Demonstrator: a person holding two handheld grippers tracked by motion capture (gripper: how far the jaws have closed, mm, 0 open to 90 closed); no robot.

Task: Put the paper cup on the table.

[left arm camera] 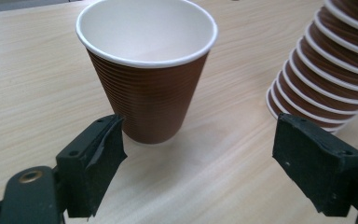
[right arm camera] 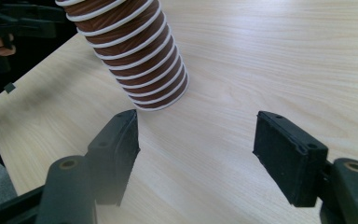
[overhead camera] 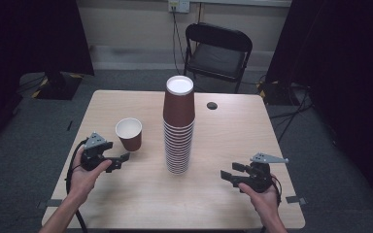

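Observation:
A tall stack of brown ribbed paper cups (overhead camera: pixel 178 124) stands upside down at the table's middle, white base on top. A single brown cup (overhead camera: pixel 129 134) stands upright to its left, white inside. My left gripper (overhead camera: pixel 122 160) is open just in front of that cup; in the left gripper view the cup (left arm camera: pixel 148 70) stands a little beyond the jaws, apart from them, with the stack (left arm camera: pixel 328 70) at the right. My right gripper (overhead camera: pixel 229 174) is open near the front right, pointing at the stack (right arm camera: pixel 135 51), nothing between its jaws.
The wooden table (overhead camera: pixel 223 141) has a dark round hole (overhead camera: pixel 212 105) behind the stack. A black folding chair (overhead camera: pixel 217 53) stands beyond the far edge. Black curtains hang at both sides and cables run along the floor.

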